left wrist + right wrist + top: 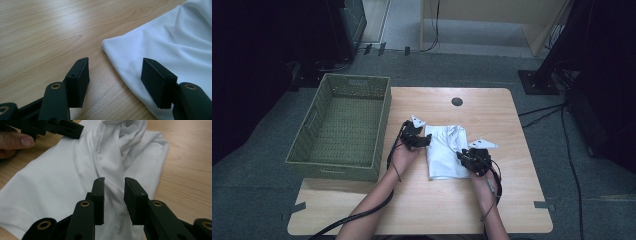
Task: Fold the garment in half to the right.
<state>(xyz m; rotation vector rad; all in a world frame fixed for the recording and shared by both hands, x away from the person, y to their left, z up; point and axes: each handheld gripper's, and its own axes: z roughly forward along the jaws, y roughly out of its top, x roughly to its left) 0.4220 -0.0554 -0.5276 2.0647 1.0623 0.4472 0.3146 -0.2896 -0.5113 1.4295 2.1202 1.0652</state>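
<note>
Fold ridge of white garment (110, 170) sits between my right gripper (113, 182) pads, slightly parted, unclamped; left gripper (115, 72), half-open and empty, should pin the edge.

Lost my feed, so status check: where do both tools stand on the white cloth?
Left tool open, straddling the white cloth edge. Right tool open around a bunched fold, pads not clearly pressing. Cloth crumpled on table. Green basket stands left, nothing in the way.

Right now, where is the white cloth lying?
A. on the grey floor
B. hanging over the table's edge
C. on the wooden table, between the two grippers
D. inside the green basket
C: in the high view the white cloth lies on the wooden table, between the left gripper and the right gripper; the green basket holds nothing.
</note>
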